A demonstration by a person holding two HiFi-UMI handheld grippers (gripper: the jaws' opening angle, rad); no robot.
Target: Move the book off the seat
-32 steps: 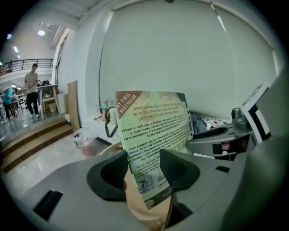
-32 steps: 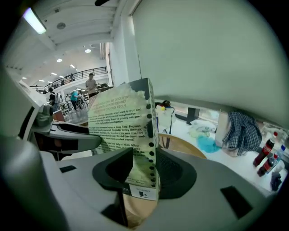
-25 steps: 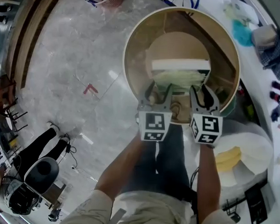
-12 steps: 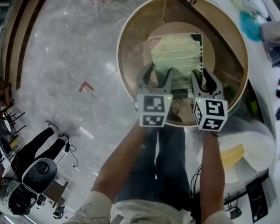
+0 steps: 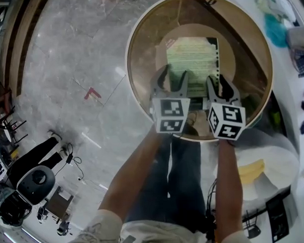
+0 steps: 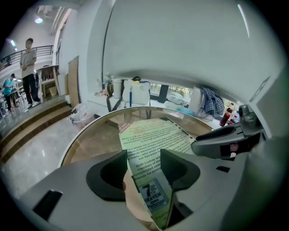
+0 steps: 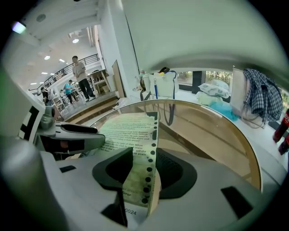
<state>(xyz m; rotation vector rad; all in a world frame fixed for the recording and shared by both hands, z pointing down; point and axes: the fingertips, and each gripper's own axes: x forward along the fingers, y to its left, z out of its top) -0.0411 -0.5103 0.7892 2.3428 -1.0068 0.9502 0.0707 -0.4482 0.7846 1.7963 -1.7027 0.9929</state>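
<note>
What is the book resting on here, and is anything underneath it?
The book lies on the round tan seat, inside the chair's curved wall. The patch of seat directly beneath the book is covered, so anything there cannot be seen.

There is one book (image 5: 192, 57) and one round seat (image 5: 140, 69). Two grippers are counted, the left gripper (image 5: 173, 82) and the right gripper (image 5: 219, 86), with two marker cubes (image 5: 170, 115), one per gripper. The floor (image 5: 65, 71) bears one red mark (image 5: 91, 92). In the background are two people: one person (image 6: 28, 58) and a second person (image 6: 7, 85). There is one checked shirt (image 7: 259, 97).
</note>
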